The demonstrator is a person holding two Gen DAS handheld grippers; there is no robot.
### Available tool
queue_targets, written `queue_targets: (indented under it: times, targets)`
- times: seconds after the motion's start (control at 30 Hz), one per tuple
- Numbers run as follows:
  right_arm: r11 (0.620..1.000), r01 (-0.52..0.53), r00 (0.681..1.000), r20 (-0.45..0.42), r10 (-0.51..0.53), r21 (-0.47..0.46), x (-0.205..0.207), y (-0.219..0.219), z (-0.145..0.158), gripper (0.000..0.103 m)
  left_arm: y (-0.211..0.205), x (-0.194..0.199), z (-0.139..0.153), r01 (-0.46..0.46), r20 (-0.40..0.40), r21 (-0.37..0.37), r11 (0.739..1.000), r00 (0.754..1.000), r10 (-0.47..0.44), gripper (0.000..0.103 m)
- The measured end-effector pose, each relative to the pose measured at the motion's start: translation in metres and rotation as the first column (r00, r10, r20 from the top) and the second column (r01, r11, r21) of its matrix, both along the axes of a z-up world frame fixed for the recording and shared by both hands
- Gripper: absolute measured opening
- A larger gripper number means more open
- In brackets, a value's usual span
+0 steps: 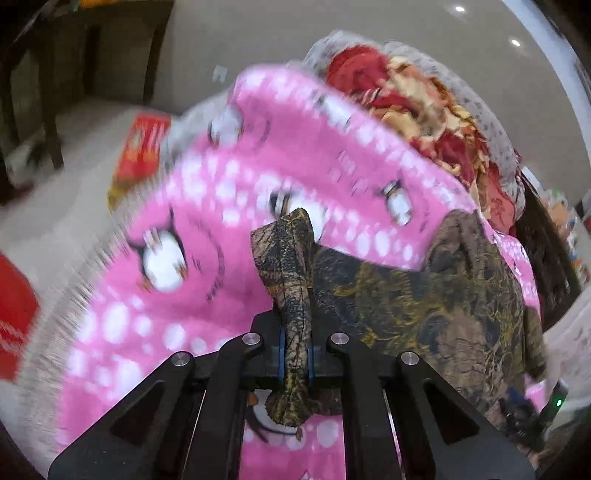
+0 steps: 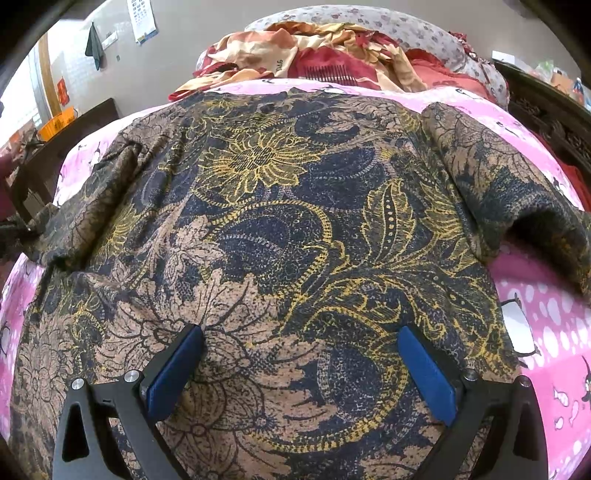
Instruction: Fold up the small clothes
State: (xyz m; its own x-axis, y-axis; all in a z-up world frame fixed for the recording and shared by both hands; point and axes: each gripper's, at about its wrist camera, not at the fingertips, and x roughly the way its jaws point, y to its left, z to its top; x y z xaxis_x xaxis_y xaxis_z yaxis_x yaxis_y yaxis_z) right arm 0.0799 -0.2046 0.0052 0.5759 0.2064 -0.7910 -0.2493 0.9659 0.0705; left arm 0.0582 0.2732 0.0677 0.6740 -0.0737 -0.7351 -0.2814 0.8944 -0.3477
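Note:
A brown, navy and yellow floral shirt (image 2: 280, 229) lies spread on a pink penguin-print blanket (image 2: 546, 325). My right gripper (image 2: 301, 339) is open, just above the shirt's lower body, its blue pads (image 2: 177, 373) wide apart and holding nothing. My left gripper (image 1: 295, 325) is shut on a bunched edge of the same shirt (image 1: 291, 258), which sticks up between the fingers. The rest of the shirt (image 1: 424, 306) trails off to the right over the pink blanket (image 1: 177, 221). The left wrist view is motion blurred.
A heap of red and cream floral cloth (image 2: 332, 55) and a grey patterned pillow (image 2: 424, 33) lie at the bed's far end. A dark wooden chair (image 1: 55, 74) and a red box (image 1: 142, 144) stand on the floor to the left. Dark wooden furniture (image 2: 554, 118) borders the right.

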Motion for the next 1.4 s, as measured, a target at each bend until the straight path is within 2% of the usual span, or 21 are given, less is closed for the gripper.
queue_targets:
  times: [0.07, 0.13, 0.2, 0.23, 0.3, 0.37, 0.4, 0.47, 0.57, 0.67, 0.77, 0.8, 0.83, 0.9, 0.97, 1.03, 1.07, 1.2, 1.23, 1.3, 1.4]
  targets:
    - [1.000, 0.000, 1.000, 0.000, 0.000, 0.000, 0.000, 0.000, 0.000, 0.103, 0.024, -0.009, 0.030, -0.092, 0.060, 0.024, 0.995, 0.994, 0.091, 0.006]
    - [1.000, 0.000, 1.000, 0.000, 0.000, 0.000, 0.000, 0.000, 0.000, 0.103, 0.062, -0.032, 0.068, -0.246, 0.138, 0.055, 0.968, 0.962, 0.237, 0.006]
    - [1.000, 0.000, 1.000, 0.000, 0.000, 0.000, 0.000, 0.000, 0.000, 0.103, 0.089, -0.049, 0.096, -0.349, 0.194, 0.086, 0.933, 0.925, 0.327, 0.006]
    - [1.000, 0.000, 1.000, 0.000, 0.000, 0.000, 0.000, 0.000, 0.000, 0.103, 0.098, -0.056, 0.108, -0.383, 0.214, 0.100, 0.918, 0.910, 0.356, 0.006]
    - [1.000, 0.000, 1.000, 0.000, 0.000, -0.001, 0.000, 0.000, 0.000, 0.103, 0.103, -0.061, 0.122, -0.390, 0.233, 0.102, 0.915, 0.904, 0.359, 0.006]
    - [1.000, 0.001, 1.000, 0.000, -0.001, -0.003, 0.000, 0.000, 0.000, 0.103, 0.088, -0.057, 0.124, -0.332, 0.229, 0.105, 0.937, 0.926, 0.302, 0.006]
    - [1.000, 0.001, 1.000, 0.000, -0.001, -0.004, 0.000, 0.001, 0.000, 0.103, 0.067, -0.049, 0.123, -0.263, 0.230, 0.104, 0.959, 0.945, 0.234, 0.006]
    - [1.000, 0.001, 1.000, 0.000, -0.001, -0.005, 0.000, 0.001, 0.000, 0.103, 0.028, -0.032, 0.119, -0.145, 0.238, 0.084, 0.986, 0.964, 0.122, 0.006]
    - [1.000, 0.007, 1.000, -0.004, -0.007, -0.011, 0.000, 0.001, 0.002, 0.103, -0.064, 0.005, 0.107, 0.087, 0.251, 0.029, 0.996, 0.964, -0.091, 0.006]
    - [0.999, 0.053, 0.999, -0.014, -0.053, 0.002, -0.009, -0.004, 0.011, 0.102, -0.178, 0.045, 0.088, 0.313, 0.254, -0.019, 0.949, 0.920, -0.299, 0.006]
    - [0.995, 0.095, 0.995, -0.019, -0.094, 0.020, -0.030, -0.017, 0.020, 0.102, -0.277, 0.077, 0.058, 0.465, 0.226, -0.029, 0.885, 0.865, -0.447, 0.006]
    - [0.996, 0.093, 0.996, -0.014, -0.093, 0.016, -0.036, -0.021, 0.022, 0.102, -0.297, 0.082, 0.046, 0.492, 0.210, -0.044, 0.870, 0.856, -0.473, 0.007]
    - [0.996, 0.090, 0.996, -0.007, -0.090, -0.001, -0.043, -0.024, 0.024, 0.102, -0.319, 0.089, 0.027, 0.522, 0.165, -0.072, 0.850, 0.847, -0.506, 0.007]
    - [0.994, 0.094, 0.995, 0.013, -0.094, -0.049, -0.056, -0.031, 0.029, 0.102, -0.349, 0.096, -0.003, 0.549, 0.062, -0.086, 0.831, 0.836, -0.546, 0.008]
    - [0.993, 0.100, 0.994, 0.039, -0.098, -0.063, -0.064, -0.040, 0.038, 0.102, -0.358, 0.086, -0.020, 0.556, 0.003, -0.084, 0.827, 0.830, -0.558, 0.016]
    - [0.992, 0.113, 0.992, 0.067, -0.110, -0.047, -0.065, -0.050, 0.049, 0.102, -0.352, 0.070, -0.019, 0.578, 0.006, -0.116, 0.808, 0.814, -0.581, 0.032]
    - [0.993, 0.118, 0.990, 0.081, -0.115, -0.031, -0.064, -0.055, 0.053, 0.102, -0.345, 0.059, -0.014, 0.586, 0.024, -0.114, 0.802, 0.809, -0.588, 0.034]
    - [0.993, 0.082, 0.990, 0.107, -0.091, 0.087, -0.035, -0.052, 0.067, 0.099, -0.308, 0.006, 0.009, 0.583, 0.079, -0.004, 0.813, 0.810, -0.580, 0.046]
    - [0.993, 0.065, 0.991, 0.107, -0.076, 0.103, -0.028, -0.048, 0.069, 0.093, -0.295, -0.007, 0.010, 0.571, 0.081, 0.054, 0.819, 0.815, -0.573, 0.048]
    - [0.986, 0.001, 0.995, 0.095, -0.017, 0.168, -0.007, -0.035, 0.068, 0.091, -0.278, -0.021, -0.002, 0.535, 0.039, 0.148, 0.832, 0.837, -0.545, 0.048]
    - [0.966, -0.032, 0.998, 0.057, 0.018, 0.256, 0.023, -0.023, 0.053, 0.076, -0.244, -0.039, -0.032, 0.468, -0.033, 0.201, 0.860, 0.881, -0.472, 0.048]
